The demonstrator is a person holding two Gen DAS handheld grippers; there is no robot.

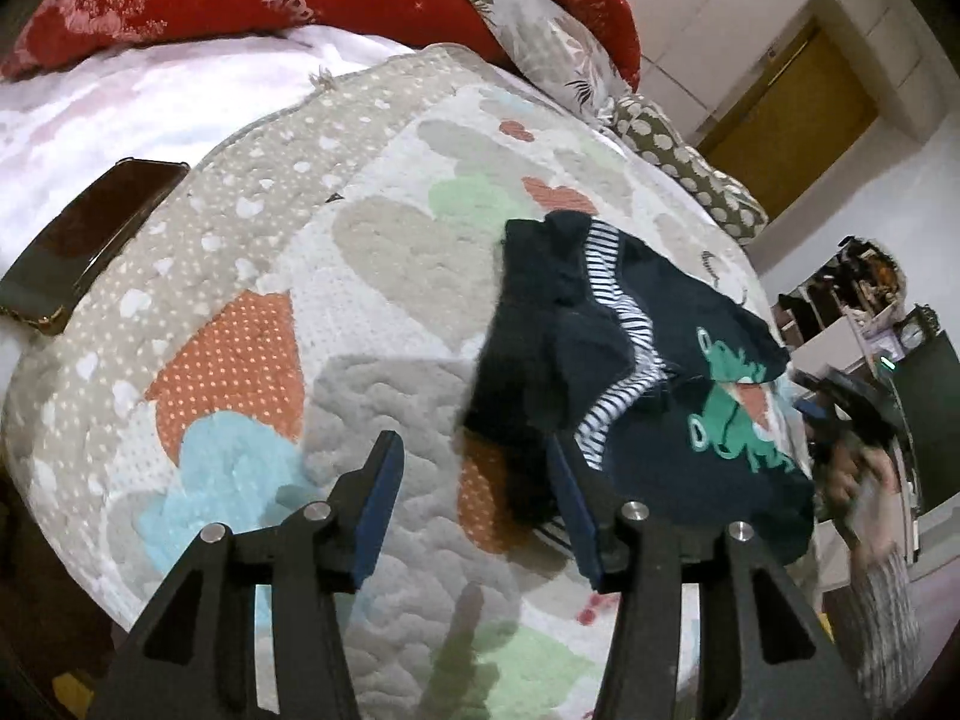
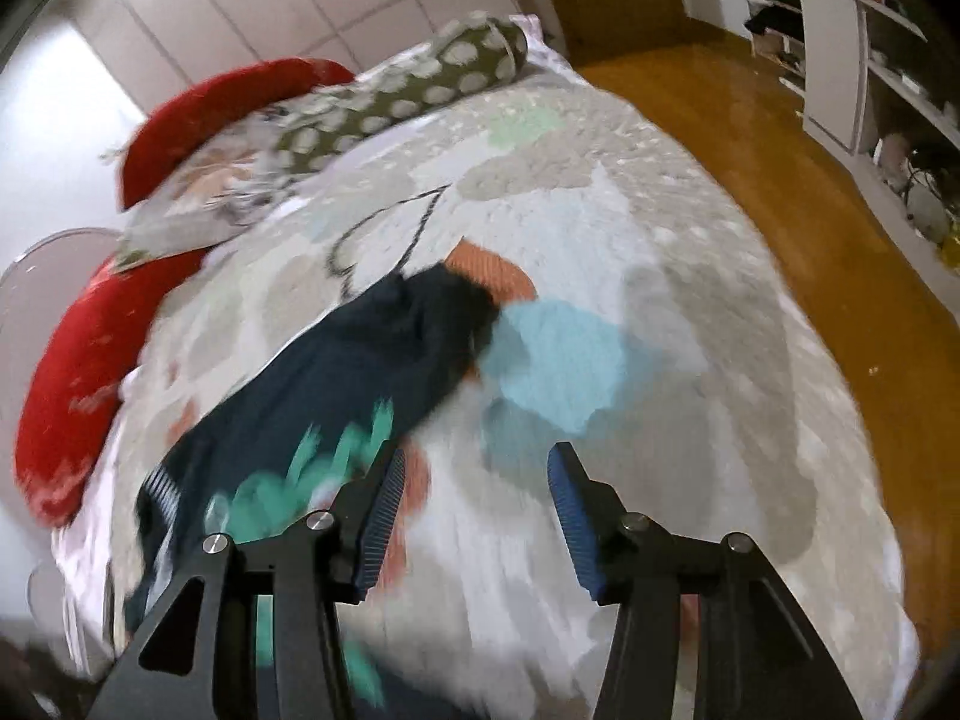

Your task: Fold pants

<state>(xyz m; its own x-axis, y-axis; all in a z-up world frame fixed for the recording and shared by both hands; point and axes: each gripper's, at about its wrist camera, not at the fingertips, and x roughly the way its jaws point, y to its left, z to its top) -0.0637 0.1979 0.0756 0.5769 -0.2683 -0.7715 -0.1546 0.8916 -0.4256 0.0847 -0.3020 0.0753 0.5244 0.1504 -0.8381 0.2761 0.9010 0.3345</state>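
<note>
We're holding both grippers wide, nothing in either: left gripper [image 1: 474,462] w/ pants [image 1: 636,360] lying crumpled on quilt [image 1: 360,252] just ahead-right; right gripper [image 2: 474,474] hovering beside pants [image 2: 360,372], blurry.

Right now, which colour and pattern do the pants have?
The pants are dark navy with a striped band and green frogs, clearest in the left wrist view.
</note>
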